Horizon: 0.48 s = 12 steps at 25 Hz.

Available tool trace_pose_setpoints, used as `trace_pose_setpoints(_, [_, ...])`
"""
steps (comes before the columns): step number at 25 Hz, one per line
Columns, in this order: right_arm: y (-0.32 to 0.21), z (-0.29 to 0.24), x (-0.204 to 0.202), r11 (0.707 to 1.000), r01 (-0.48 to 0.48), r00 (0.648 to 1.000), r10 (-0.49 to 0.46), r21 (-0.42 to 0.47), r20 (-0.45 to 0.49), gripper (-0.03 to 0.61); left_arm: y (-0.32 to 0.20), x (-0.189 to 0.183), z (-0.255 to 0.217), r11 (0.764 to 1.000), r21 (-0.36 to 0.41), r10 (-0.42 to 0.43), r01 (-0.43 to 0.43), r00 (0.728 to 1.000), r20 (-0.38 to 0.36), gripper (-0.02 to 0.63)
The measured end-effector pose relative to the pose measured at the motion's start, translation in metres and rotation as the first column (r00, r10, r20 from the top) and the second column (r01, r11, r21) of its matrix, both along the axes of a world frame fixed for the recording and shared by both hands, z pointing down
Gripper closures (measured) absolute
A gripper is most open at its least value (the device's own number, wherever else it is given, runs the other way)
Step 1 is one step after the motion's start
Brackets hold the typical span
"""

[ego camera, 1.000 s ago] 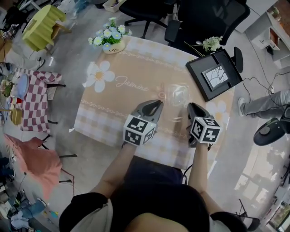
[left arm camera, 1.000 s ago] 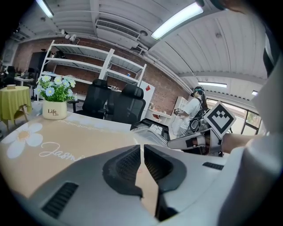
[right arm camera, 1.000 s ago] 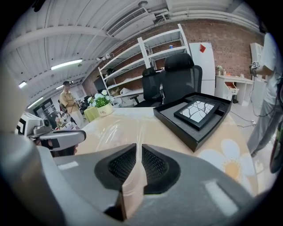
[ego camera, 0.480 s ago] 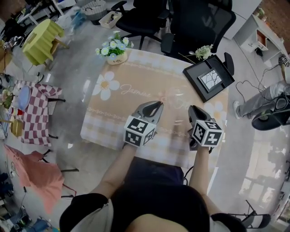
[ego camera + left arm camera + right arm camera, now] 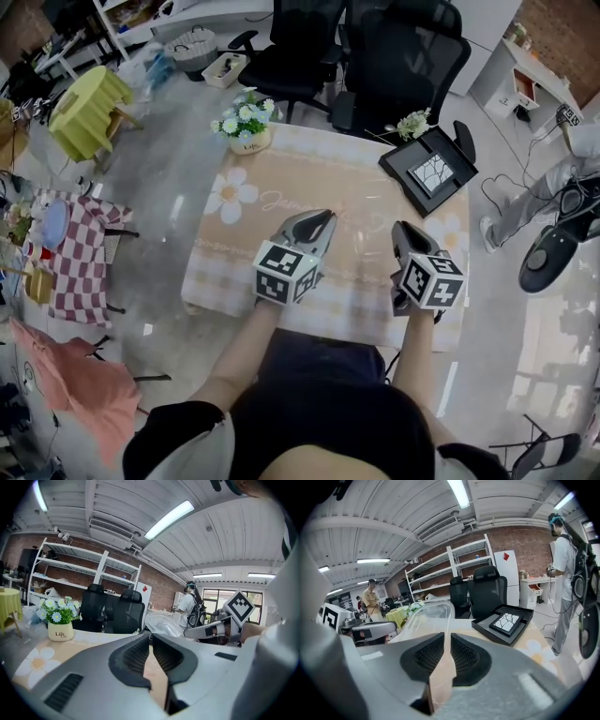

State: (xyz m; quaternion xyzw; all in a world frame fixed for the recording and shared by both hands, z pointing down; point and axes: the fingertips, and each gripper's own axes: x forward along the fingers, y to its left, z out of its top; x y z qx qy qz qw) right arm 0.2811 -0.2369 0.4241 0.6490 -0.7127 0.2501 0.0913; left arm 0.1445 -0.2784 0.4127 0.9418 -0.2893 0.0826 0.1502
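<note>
Between both grippers, off the table (image 5: 281, 192), hangs a clear plastic container (image 5: 427, 616). R gripper (image 5: 398, 227): jaws pinch its thin rim, almost pressed together. L gripper (image 5: 327, 215): jaws likewise nearly closed, on the opp. rim. Beyond, at the table's far edge: black tray (image 5: 457, 159) w/ a patterned tile, small flower pot (image 5: 249, 142). Farthest: black office chairs (image 5: 403, 56).

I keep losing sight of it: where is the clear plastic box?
In the head view, the clear plastic box is held between the left gripper and right gripper, over the beige flowered table, nearer than the black square tray at right.
</note>
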Motion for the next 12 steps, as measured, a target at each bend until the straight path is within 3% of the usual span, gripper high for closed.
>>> trace_pose_setpoints(12, [-0.012, -0.027, -0.018, 0.992, -0.064, 0.997, 0.059, 0.113, 0.048, 0.529, -0.010, -0.028, -0.016, 0.999, 0.037, -0.024, 0.025, 0.999, -0.022, 0.581])
